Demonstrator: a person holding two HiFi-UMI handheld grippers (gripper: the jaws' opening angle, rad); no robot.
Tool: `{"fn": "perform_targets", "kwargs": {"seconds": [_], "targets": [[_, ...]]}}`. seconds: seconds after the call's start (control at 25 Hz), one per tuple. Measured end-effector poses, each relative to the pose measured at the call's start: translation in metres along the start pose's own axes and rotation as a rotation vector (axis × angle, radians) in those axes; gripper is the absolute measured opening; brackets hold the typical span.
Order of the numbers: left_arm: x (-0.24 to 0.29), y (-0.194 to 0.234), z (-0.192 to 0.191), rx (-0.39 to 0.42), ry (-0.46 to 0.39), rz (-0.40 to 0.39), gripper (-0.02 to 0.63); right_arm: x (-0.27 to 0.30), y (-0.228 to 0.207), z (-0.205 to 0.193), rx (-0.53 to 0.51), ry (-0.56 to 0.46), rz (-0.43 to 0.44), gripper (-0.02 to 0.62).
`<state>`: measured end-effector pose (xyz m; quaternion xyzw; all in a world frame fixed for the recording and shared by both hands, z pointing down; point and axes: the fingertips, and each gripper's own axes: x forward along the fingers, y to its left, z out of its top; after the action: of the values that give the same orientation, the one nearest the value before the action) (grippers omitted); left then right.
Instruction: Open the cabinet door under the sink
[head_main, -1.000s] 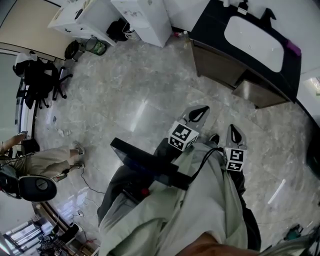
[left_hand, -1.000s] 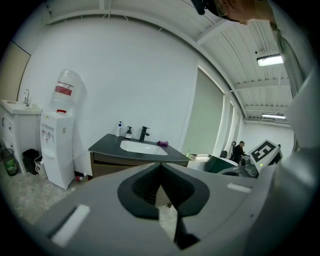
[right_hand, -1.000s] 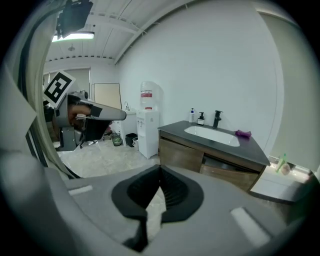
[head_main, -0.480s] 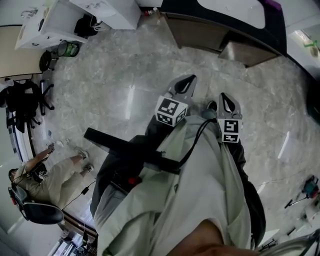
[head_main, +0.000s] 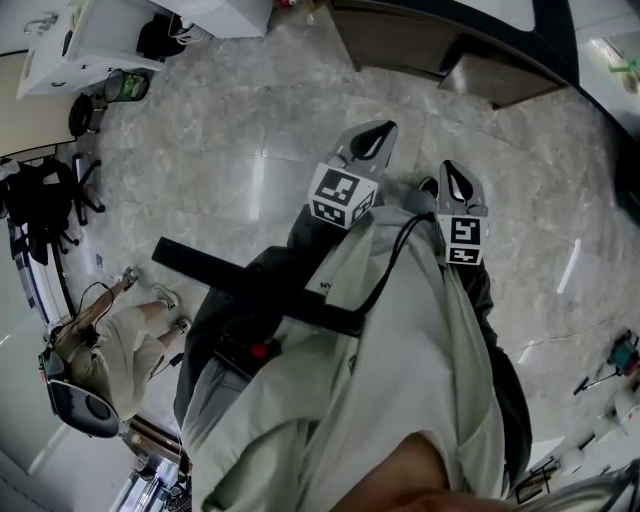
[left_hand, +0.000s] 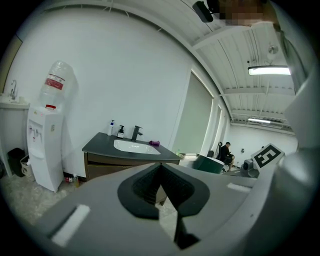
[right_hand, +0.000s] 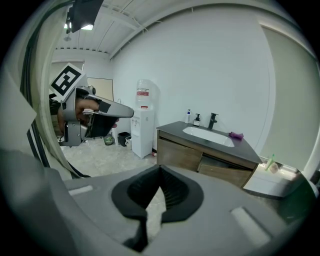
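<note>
Left gripper (head_main: 383, 129) and right gripper (head_main: 450, 168) are both clenched empty. Get closer to the cabinet (right_hand: 180, 156), then unclench one to grab it.

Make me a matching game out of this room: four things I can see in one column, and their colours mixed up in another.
Things:
1. water dispenser
2. faucet
3. small item lying near the faucet
4. cabinet under the sink

Colours:
A. purple
B. brown wood
C. white
D. black

Pairs: 1-C; 2-D; 3-A; 4-B
</note>
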<state>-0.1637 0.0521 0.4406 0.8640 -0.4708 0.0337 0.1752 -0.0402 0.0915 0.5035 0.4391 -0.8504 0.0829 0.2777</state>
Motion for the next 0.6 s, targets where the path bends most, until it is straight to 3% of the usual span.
{"fn": "perform_targets", "kwargs": {"seconds": [0.24, 0.44, 0.6], "targets": [[-0.008, 0.011, -0.002, -0.046, -0.013, 0.046, 0.006, 0.002, -0.01, 0.008, -0.023, -0.018, -0.032, 0.0], [0.003, 0.009, -0.009, -0.06, 0.008, 0.073, 0.006, 0.011, -0.038, -0.001, 0.039, 0.003, -0.039, 0.0], [0.02, 0.009, -0.016, -0.064, 0.039, 0.102, 0.006, 0.022, -0.075, 0.004, 0.111, -0.088, -0.017, 0.0]]}}
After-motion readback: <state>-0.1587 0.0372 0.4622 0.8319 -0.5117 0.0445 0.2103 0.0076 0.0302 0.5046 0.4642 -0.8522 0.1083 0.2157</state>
